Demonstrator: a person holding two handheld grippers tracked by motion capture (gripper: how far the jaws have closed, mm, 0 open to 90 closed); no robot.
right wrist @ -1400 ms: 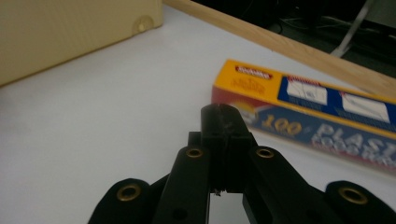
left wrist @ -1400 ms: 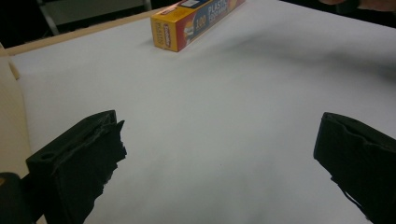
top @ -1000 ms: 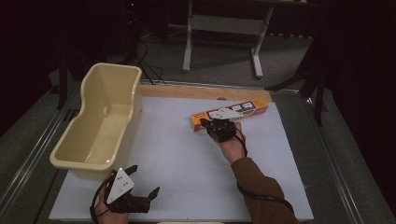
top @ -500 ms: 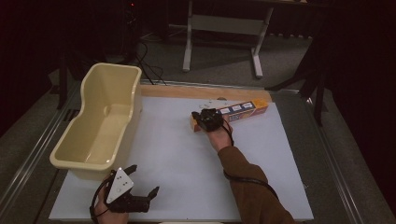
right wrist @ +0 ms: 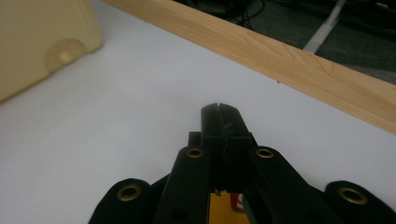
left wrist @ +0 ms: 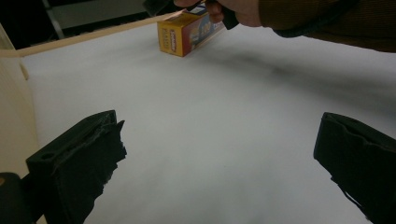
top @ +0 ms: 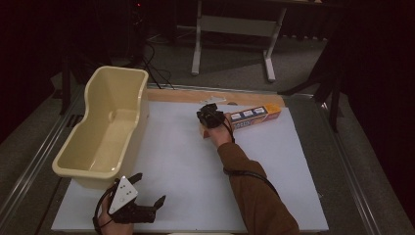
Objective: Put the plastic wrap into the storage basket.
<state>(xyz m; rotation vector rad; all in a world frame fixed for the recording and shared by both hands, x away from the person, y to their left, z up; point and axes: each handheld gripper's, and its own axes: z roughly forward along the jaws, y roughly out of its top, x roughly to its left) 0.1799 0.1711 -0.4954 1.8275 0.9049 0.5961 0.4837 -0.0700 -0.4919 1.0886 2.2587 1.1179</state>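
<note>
Right gripper [top: 209,116] jaws pressed together, sitting over box [top: 254,116] end near tub [top: 105,128]; left gripper [top: 139,196] gaping wide, holding nothing, hovering over white sheet [top: 186,166].

Your right gripper [top: 211,116] covers the near end of the orange box [top: 254,116] on the surface, its small print unreadable. Your left hand [top: 105,220] is cut by the bottom edge; the beige tub [right wrist: 42,42] runs off frame.

Lab-like room: white-topped table [top: 303,161], floor cables [top: 156,68], dark curtains [top: 29,54].
</note>
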